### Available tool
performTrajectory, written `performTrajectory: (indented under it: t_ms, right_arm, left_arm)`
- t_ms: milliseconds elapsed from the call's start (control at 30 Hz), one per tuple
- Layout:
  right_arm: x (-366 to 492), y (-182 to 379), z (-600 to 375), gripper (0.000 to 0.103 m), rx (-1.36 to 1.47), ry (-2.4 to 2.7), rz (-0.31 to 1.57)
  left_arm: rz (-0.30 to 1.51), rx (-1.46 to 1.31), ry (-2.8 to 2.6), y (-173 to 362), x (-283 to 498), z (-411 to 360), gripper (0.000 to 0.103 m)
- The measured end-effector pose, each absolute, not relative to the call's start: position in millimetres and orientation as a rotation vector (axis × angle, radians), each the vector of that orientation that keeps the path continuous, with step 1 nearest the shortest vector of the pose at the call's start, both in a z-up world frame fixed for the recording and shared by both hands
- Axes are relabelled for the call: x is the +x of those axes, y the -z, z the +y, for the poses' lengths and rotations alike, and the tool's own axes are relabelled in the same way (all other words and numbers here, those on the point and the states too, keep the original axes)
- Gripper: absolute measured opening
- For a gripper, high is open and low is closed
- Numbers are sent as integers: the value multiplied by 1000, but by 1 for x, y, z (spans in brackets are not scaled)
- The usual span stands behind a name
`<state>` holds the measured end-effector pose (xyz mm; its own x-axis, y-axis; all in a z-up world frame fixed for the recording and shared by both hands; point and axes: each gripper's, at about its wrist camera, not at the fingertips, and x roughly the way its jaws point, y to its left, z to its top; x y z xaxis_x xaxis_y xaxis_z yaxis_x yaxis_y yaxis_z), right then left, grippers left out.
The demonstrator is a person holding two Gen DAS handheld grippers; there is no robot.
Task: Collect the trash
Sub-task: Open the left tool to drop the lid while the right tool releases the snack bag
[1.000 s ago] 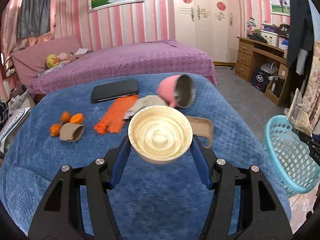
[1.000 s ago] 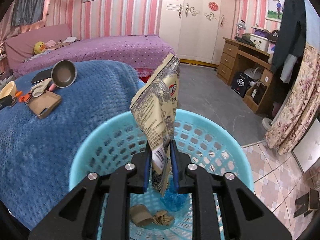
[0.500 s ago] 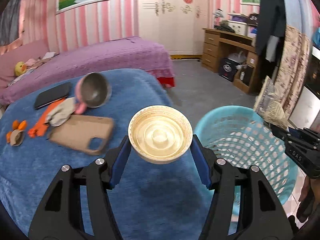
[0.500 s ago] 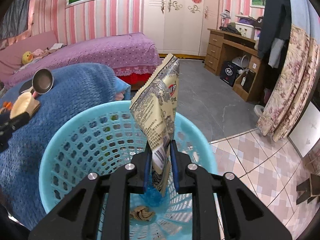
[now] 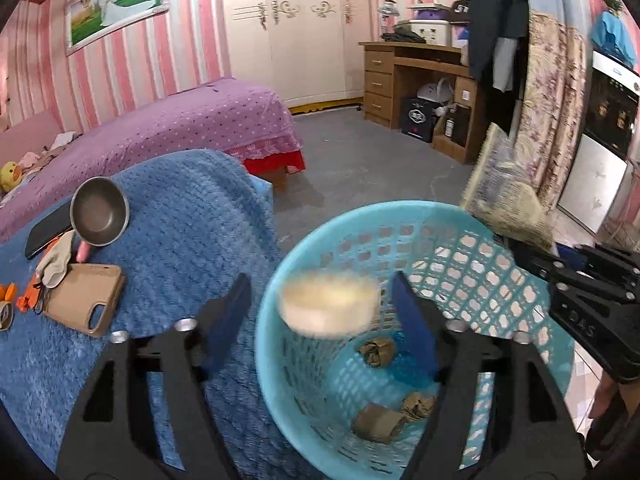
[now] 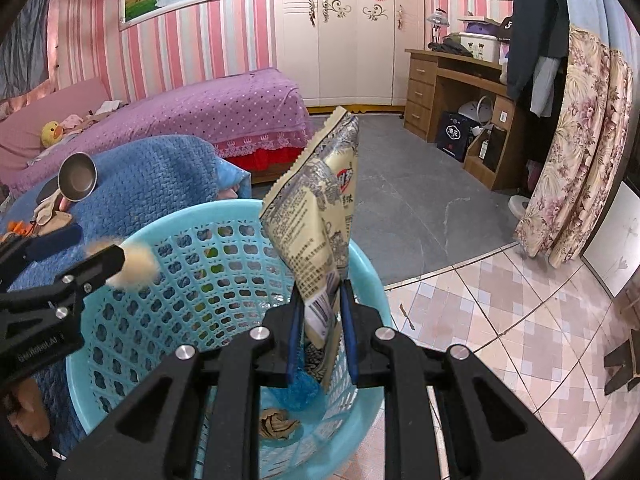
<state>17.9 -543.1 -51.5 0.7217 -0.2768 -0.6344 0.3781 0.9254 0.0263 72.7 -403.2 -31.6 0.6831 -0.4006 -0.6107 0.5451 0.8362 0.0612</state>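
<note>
A turquoise mesh basket (image 5: 360,216) stands on the floor beside the blue blanket. My left gripper (image 5: 322,316) hangs over it, its jaws opening. A blurred cream round container (image 5: 330,304) is loose between them, touching neither blue pad. In the right wrist view the same container (image 6: 136,266) shows as a pale blur at the left gripper's tip, above the basket (image 6: 168,220). My right gripper (image 6: 320,336) is shut on the lower edge of a cream snack bag (image 6: 316,232), upright over the basket. Crumpled brown paper (image 5: 376,352) lies inside.
On the blue blanket (image 5: 192,240) lie a metal-lined pink cup (image 5: 100,212), a brown phone case (image 5: 84,300), a black phone (image 5: 44,228) and orange items. A purple bed (image 5: 180,120) is behind, a wooden desk (image 5: 400,80) at the far right, and tiled floor (image 6: 500,320).
My left gripper swung right from above the blanket to above the basket, then its jaws widened and let go of the cream container. The right gripper shifted slightly, still holding the snack bag.
</note>
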Motion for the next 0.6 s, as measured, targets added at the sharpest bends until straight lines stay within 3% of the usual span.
performTrajectory:
  t_ms: [167,600]
  right_arm:
    - [19,52,-538,18,148,355,676]
    - [28,52,-519,22,122,348,699]
  left_arm:
    - [610,212,469,23,87,-379,92]
    - [601,171,348,12,103,-312,97]
